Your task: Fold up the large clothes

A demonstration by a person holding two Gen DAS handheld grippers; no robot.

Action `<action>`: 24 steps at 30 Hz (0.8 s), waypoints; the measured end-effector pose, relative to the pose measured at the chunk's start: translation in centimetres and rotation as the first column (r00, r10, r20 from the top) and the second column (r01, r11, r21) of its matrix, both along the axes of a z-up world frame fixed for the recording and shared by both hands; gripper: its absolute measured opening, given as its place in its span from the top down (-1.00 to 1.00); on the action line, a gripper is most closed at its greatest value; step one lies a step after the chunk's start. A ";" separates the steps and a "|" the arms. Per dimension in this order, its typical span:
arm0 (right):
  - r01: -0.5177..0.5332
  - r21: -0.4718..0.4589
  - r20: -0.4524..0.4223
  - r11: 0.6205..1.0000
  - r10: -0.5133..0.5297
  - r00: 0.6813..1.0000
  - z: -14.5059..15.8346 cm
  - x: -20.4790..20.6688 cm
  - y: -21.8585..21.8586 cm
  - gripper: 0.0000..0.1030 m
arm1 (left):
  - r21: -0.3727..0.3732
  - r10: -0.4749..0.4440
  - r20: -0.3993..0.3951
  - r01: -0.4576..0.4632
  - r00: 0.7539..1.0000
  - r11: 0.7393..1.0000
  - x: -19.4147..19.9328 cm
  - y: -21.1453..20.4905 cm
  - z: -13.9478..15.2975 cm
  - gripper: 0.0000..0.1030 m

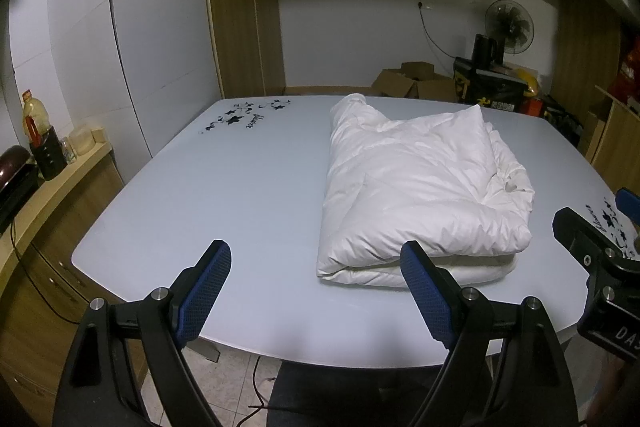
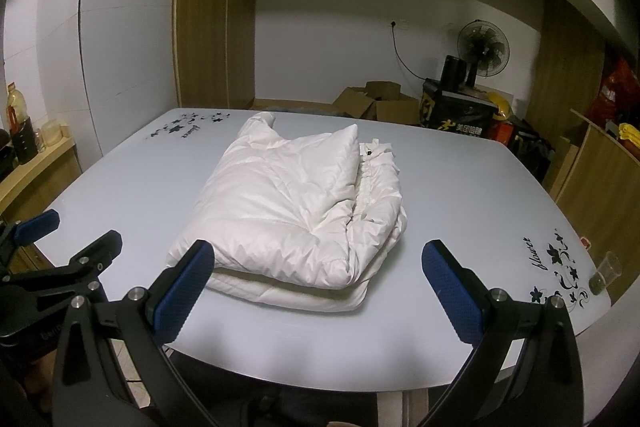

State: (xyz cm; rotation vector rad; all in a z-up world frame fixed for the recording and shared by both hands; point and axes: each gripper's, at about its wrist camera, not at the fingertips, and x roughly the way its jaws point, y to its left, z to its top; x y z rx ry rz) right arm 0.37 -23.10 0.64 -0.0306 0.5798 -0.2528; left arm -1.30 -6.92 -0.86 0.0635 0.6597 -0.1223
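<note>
A white puffy jacket lies folded into a thick bundle on the pale glass table. It also shows in the right wrist view, with a sleeve end pointing to the far side. My left gripper is open and empty, held above the table's near edge, left of the jacket's near end. My right gripper is open and empty, in front of the jacket's near edge. The right gripper shows at the right edge of the left wrist view; the left gripper shows at the left edge of the right wrist view.
A clear plastic cup stands near the table's right front corner. A side counter with bottles runs along the left. Cardboard boxes, a fan and a black case stand beyond the table. A wooden cabinet is at the right.
</note>
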 end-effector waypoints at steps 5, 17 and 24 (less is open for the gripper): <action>-0.001 -0.002 -0.002 1.000 0.001 1.000 0.0 0.0 0.0 -1.00 | 0.000 -0.002 0.001 0.002 1.000 1.000 0.0 0.0 0.0 -0.69; -0.001 -0.002 -0.005 1.000 0.001 1.000 0.0 0.0 0.2 -1.00 | 0.000 -0.014 0.001 0.014 1.000 1.000 -0.2 -0.2 -0.1 -0.69; -0.005 -0.005 -0.008 1.000 0.005 1.000 -0.2 -0.2 0.2 -1.00 | -0.004 -0.023 -0.005 0.023 1.000 1.000 0.0 -0.3 -0.2 -0.69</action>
